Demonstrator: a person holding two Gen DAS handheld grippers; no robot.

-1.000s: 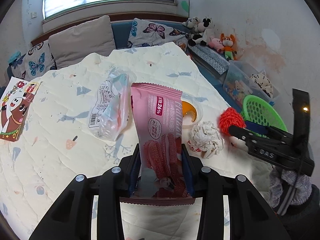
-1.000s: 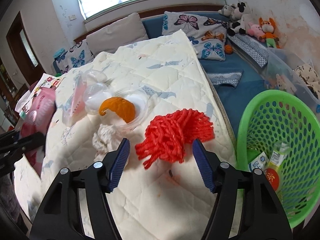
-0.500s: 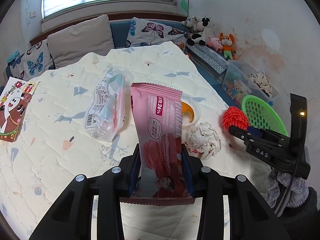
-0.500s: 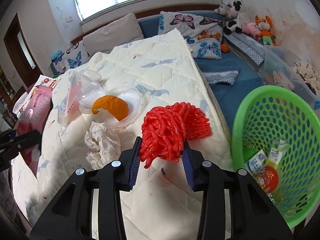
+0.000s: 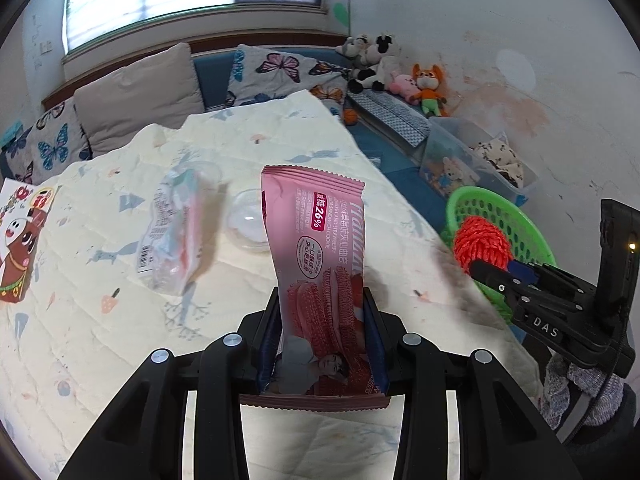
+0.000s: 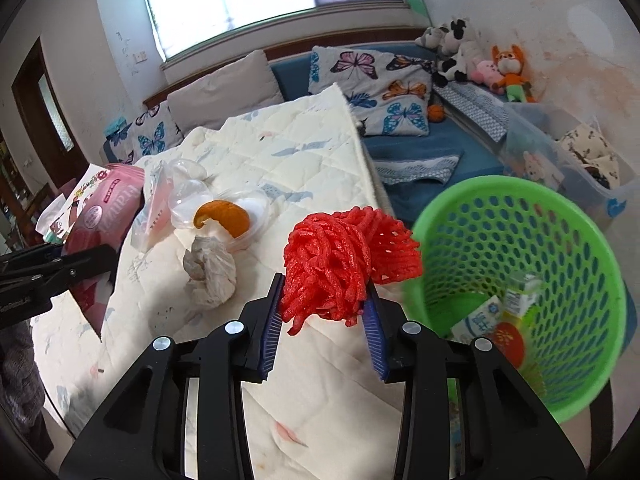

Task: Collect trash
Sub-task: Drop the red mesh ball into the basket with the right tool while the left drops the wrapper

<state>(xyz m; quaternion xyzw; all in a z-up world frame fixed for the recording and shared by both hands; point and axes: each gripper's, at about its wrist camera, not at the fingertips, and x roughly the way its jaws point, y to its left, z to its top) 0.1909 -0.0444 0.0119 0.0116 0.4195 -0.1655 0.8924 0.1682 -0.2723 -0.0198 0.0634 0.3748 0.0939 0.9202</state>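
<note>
My left gripper [image 5: 322, 312] is shut on a pink cookie wrapper [image 5: 320, 256] and holds it upright above the quilted table [image 5: 100, 320]. My right gripper [image 6: 324, 304] is shut on a red foam fruit net [image 6: 336, 256], lifted off the table beside the green basket [image 6: 560, 240]; the net [image 5: 482, 244] and basket [image 5: 504, 216] also show in the left wrist view. On the table lie a crumpled tissue [image 6: 212, 272], a clear plastic cup with orange peel [image 6: 224, 218] and a clear plastic bag [image 5: 176, 228].
The green basket holds cartons and wrappers [image 6: 500, 320]. A printed paper box [image 5: 20, 240] lies at the table's left edge. A blue sofa with butterfly cushions [image 6: 380, 96], plush toys [image 6: 480, 64] and a clear storage bin [image 6: 580, 152] stand behind.
My right gripper closed on the red foam net, lifted it off the table and carried it right toward the green basket. My left gripper rose a little, still holding the pink wrapper.
</note>
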